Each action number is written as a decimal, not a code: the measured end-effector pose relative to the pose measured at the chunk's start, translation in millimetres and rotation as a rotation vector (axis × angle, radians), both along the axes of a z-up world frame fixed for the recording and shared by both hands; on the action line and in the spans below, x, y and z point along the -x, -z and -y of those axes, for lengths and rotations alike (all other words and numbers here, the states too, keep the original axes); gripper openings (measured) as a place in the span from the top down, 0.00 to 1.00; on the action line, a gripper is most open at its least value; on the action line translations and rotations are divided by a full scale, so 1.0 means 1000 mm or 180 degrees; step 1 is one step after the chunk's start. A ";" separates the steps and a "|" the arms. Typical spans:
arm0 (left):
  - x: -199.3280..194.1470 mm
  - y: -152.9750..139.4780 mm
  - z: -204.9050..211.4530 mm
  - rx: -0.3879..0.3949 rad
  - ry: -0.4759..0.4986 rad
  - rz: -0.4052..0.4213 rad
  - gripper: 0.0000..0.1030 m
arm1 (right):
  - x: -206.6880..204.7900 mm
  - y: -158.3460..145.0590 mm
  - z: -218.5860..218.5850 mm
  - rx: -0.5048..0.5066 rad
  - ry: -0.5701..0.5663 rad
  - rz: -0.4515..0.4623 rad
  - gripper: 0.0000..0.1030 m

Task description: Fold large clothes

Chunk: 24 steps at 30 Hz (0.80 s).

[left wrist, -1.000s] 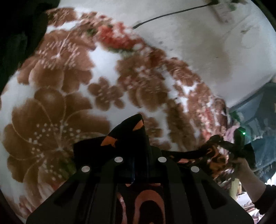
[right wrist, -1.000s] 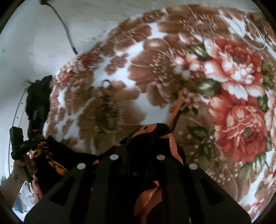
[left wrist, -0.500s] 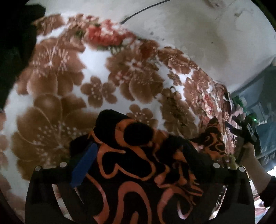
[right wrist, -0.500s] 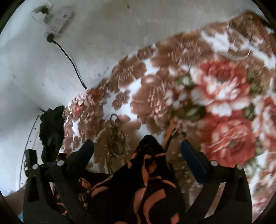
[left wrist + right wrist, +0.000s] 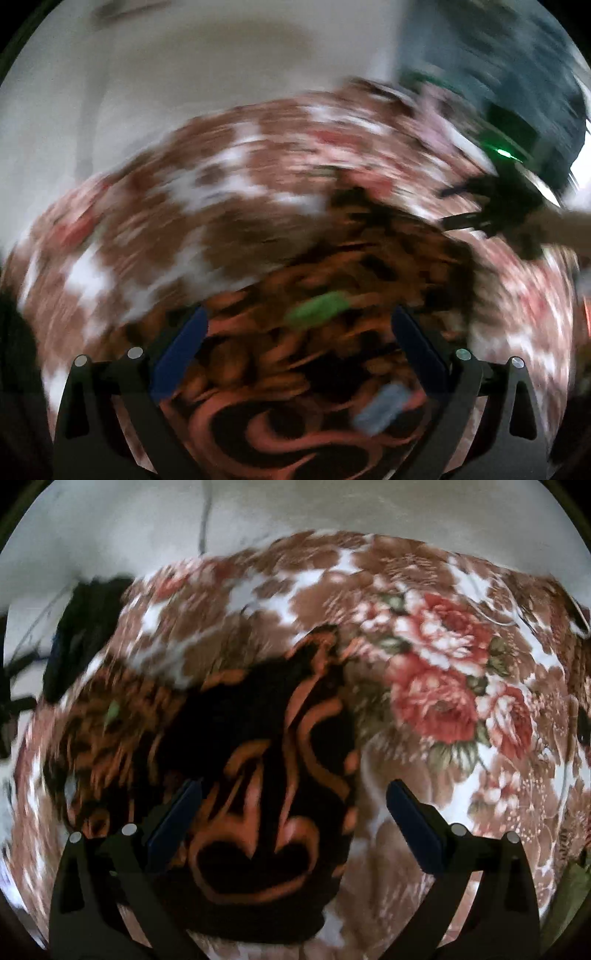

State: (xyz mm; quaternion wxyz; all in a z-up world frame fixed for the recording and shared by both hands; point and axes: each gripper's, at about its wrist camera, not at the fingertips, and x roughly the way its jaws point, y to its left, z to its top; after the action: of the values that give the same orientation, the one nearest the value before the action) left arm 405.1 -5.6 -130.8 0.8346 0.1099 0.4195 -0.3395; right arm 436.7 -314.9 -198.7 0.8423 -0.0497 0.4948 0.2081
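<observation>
Both grippers, left and right, have released the black garment with orange swirls; fingers now fully spread and empty, it lies on the floral-blanketed bed, suggesting one fold is laid.

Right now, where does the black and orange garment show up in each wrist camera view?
Left wrist: the garment fills the lower middle, between the open fingers.
Right wrist: it lies left of centre, reaching the bottom.
Shared landmark: the flowered blanket under it.
</observation>
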 end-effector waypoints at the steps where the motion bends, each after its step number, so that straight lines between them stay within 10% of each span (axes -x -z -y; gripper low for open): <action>1: 0.001 0.001 0.018 -0.0024 0.0200 0.0004 0.05 | 0.006 0.002 -0.005 0.0049 -0.0074 0.0013 0.04; 9: -0.016 0.025 0.116 -0.0290 0.1204 -0.0094 0.10 | 0.030 0.033 -0.029 0.0081 -0.0468 -0.0095 0.08; 15: -0.033 0.062 0.146 -0.0634 0.1539 -0.0403 0.35 | 0.035 0.053 -0.030 0.0003 -0.0549 -0.0209 0.35; 19: -0.030 0.076 0.155 -0.0769 0.1785 -0.0600 0.83 | 0.034 0.057 -0.018 -0.0055 -0.0475 -0.0200 0.61; 24: -0.034 0.065 0.143 -0.0730 0.1523 -0.0529 0.92 | 0.037 0.060 0.001 -0.0191 -0.0434 -0.0249 0.72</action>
State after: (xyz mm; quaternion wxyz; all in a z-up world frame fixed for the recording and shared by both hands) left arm 439.0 -148.9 -195.4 0.6755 0.2715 0.4844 -0.4852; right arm 399.3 -316.2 -258.4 0.8073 -0.0499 0.5163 0.2814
